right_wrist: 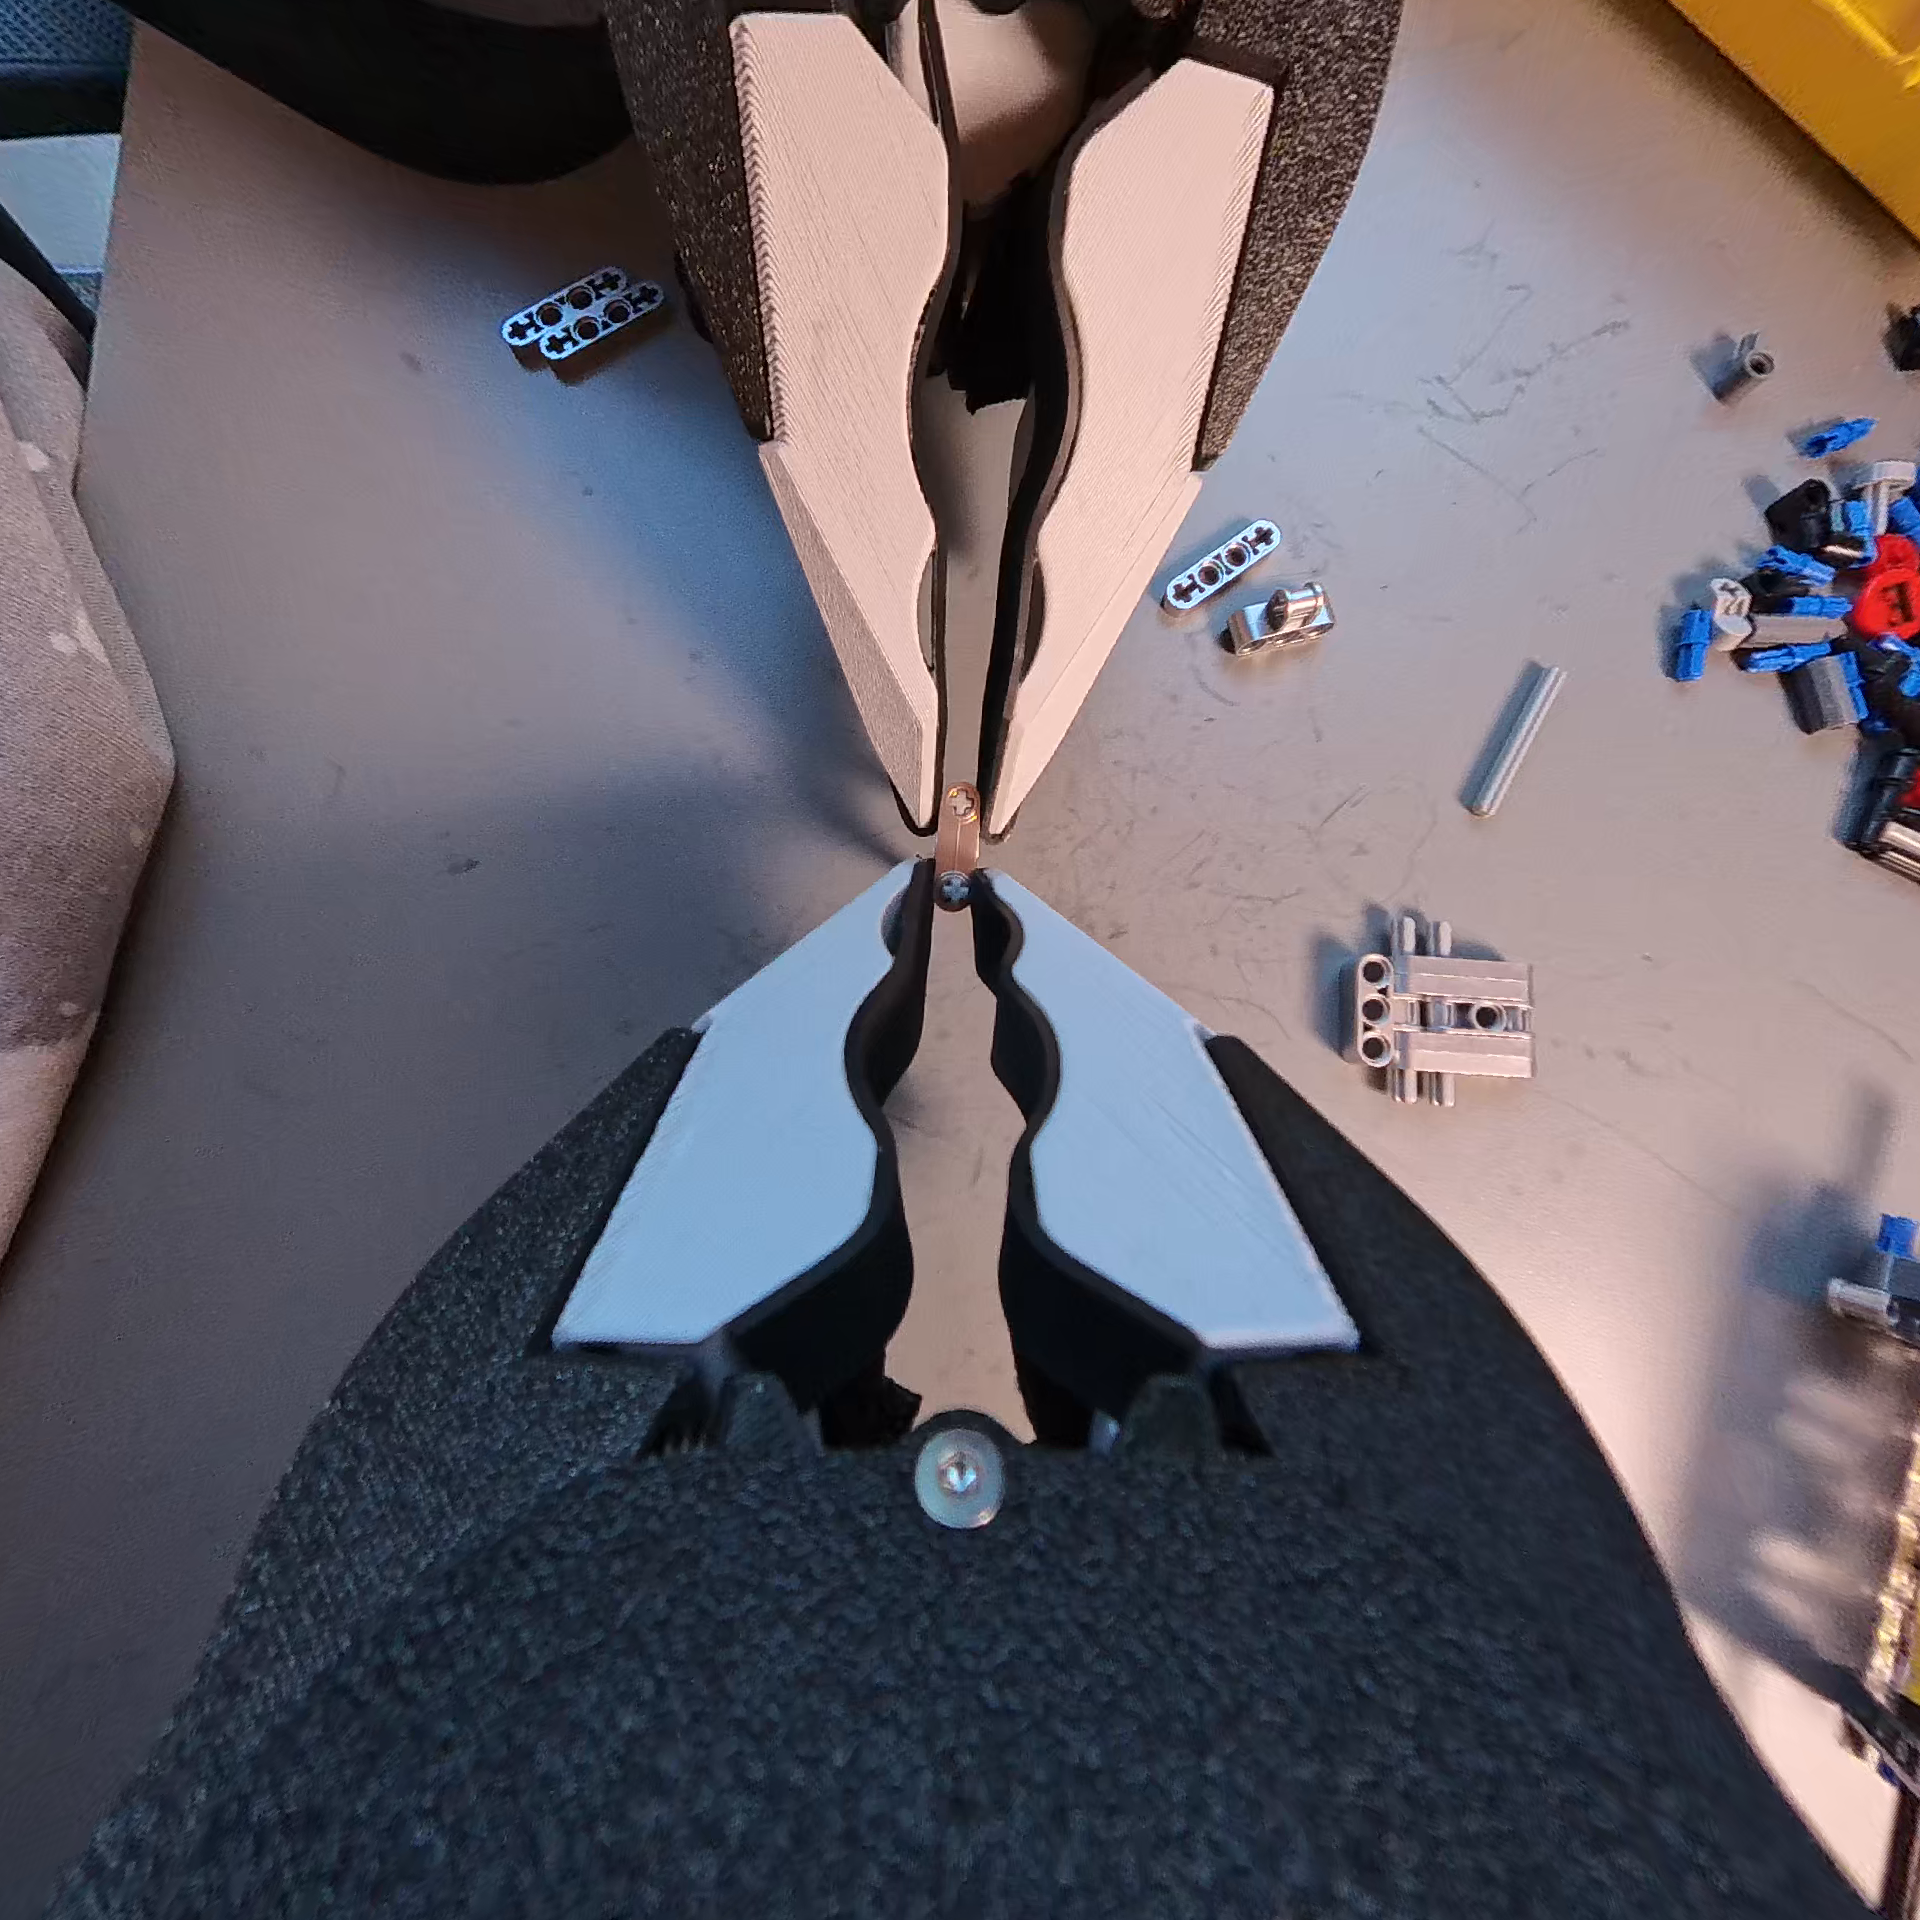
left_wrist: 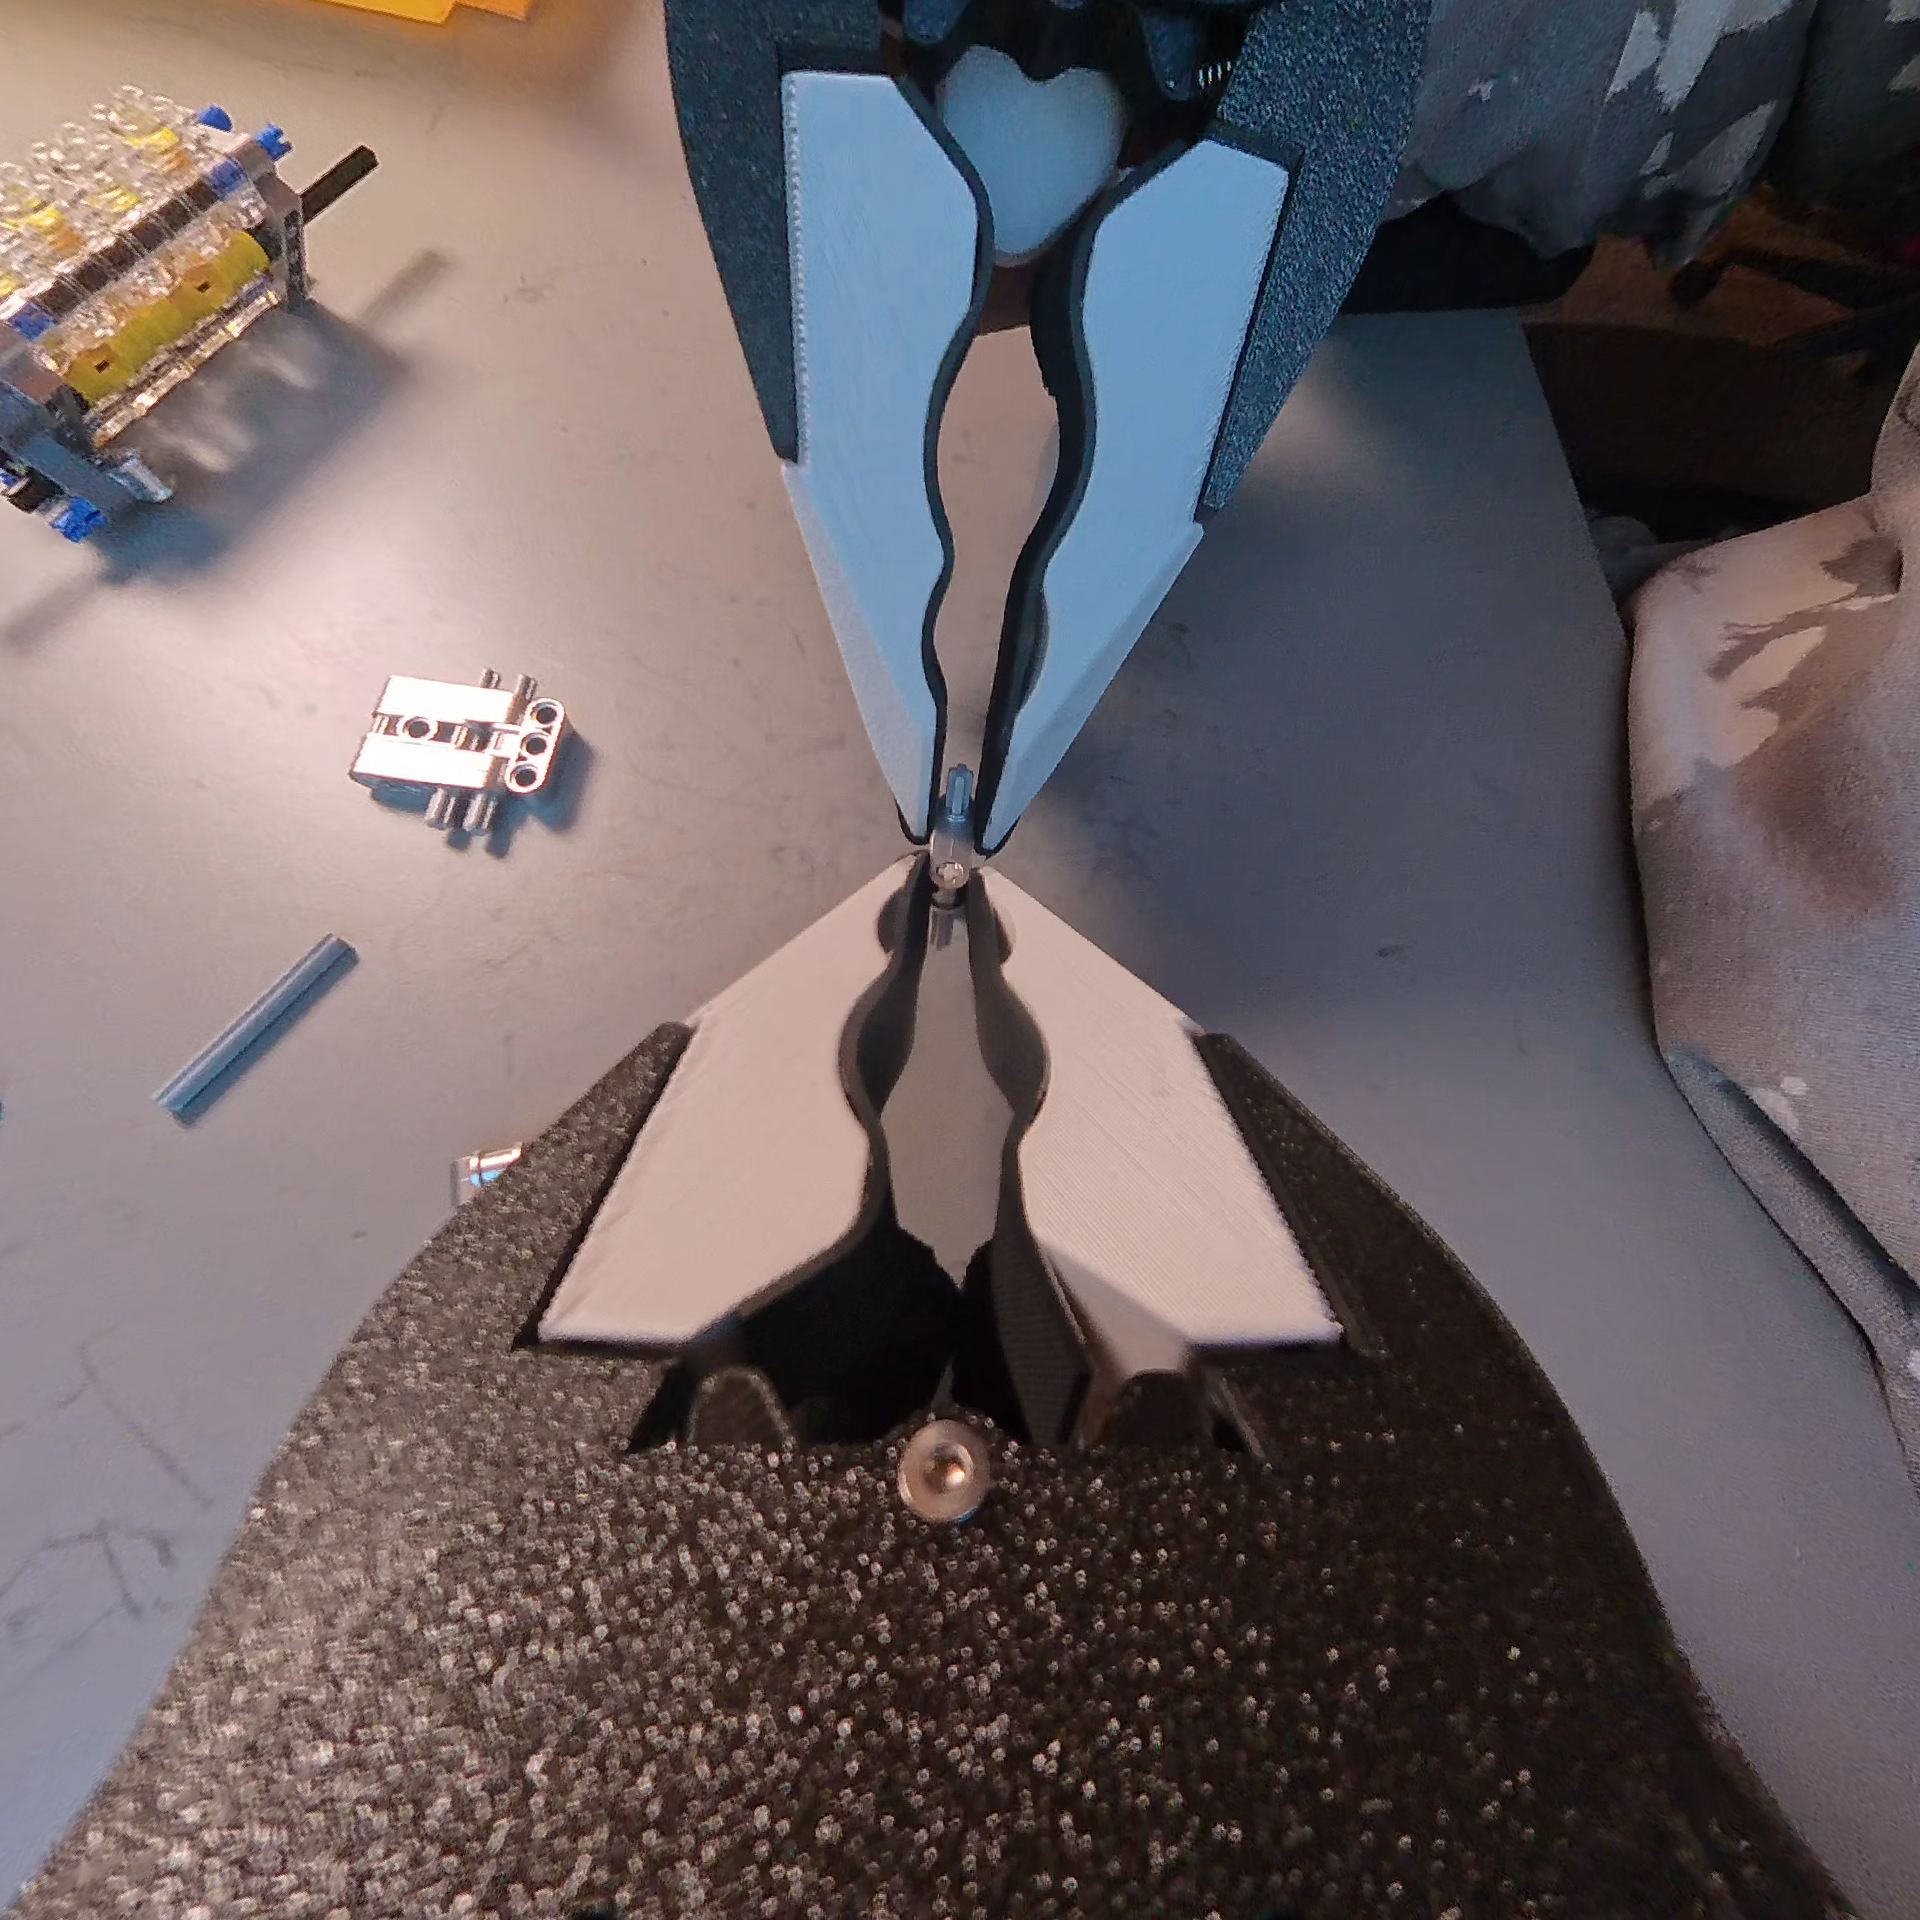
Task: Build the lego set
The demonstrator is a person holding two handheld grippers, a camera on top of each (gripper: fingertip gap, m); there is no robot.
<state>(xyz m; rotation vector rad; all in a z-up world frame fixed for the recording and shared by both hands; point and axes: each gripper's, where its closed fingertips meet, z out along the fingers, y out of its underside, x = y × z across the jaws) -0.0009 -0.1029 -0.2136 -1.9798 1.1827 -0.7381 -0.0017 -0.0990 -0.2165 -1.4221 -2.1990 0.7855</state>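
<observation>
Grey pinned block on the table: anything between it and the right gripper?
Nothing visible: only table lies between the grey pinned block and the right gripper. That gripper is shut on a small grey piece, which the left gripper also pinches.

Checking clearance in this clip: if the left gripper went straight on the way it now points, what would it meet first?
The small grey connector piece pinched at the left gripper tips, then immediately the right gripper, whose tips face it head-on.
</observation>
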